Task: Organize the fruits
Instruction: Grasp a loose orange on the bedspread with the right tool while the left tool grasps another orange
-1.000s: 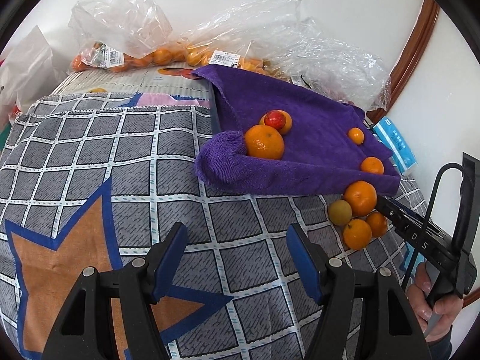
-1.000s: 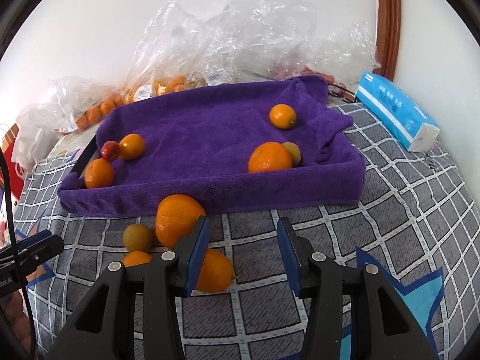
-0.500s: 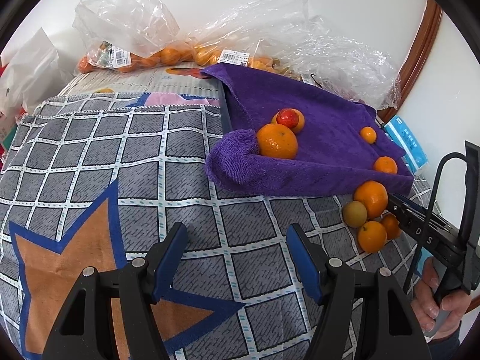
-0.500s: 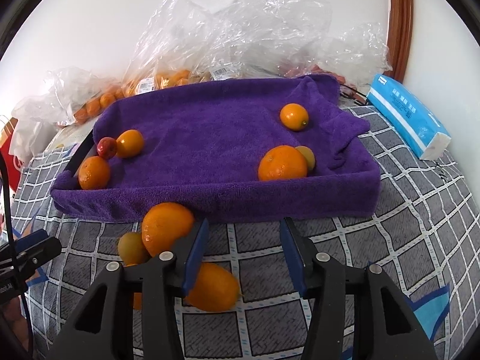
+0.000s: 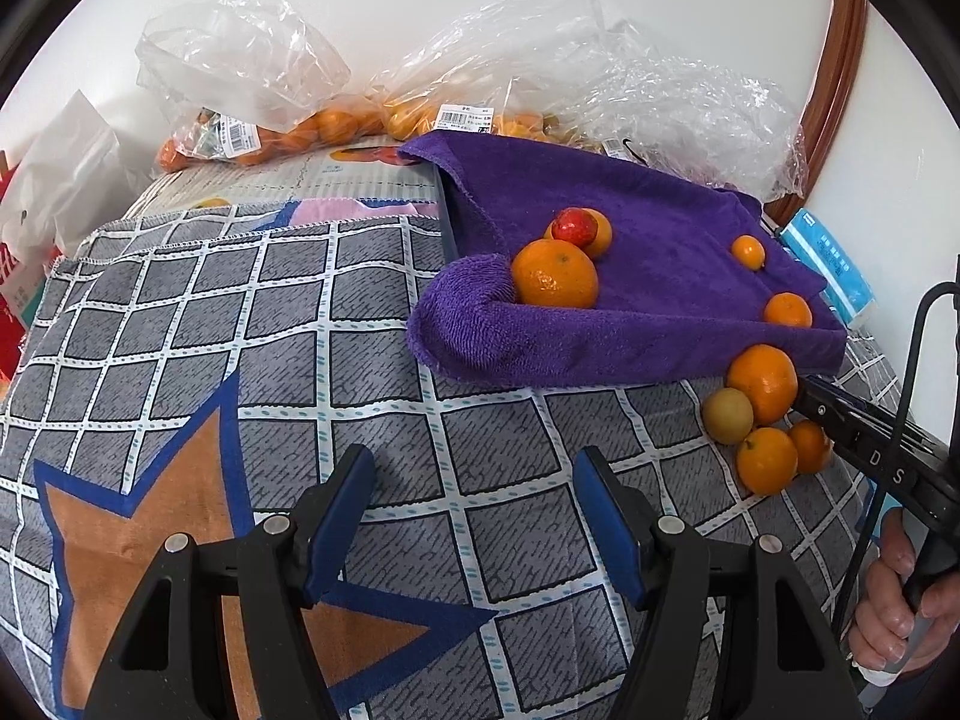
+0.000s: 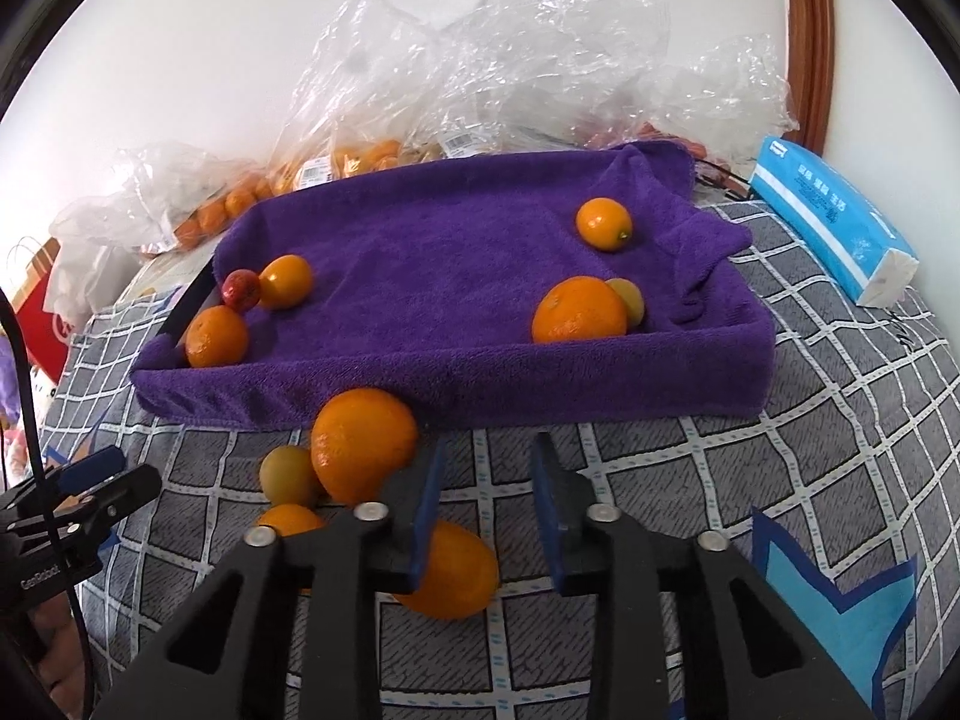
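While plastic bags [image 6: 480, 60] crowd behind, loose oranges [image 6: 363, 444] block the purple tray [image 6: 480, 384].

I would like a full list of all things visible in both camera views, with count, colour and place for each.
purple towel: one, purple, lining a tray on the bed.
fruits on the towel: six; four orange, one red, one yellow-green.
loose fruits: four; three orange, one yellow-green, on the cover in front of the towel.
plastic bags: several, clear, some holding orange fruit, by the wall.
tissue pack: one, blue, right of the towel.
checked cover: one, grey.
left gripper: fingers open, empty.
right gripper: fingers open, empty.
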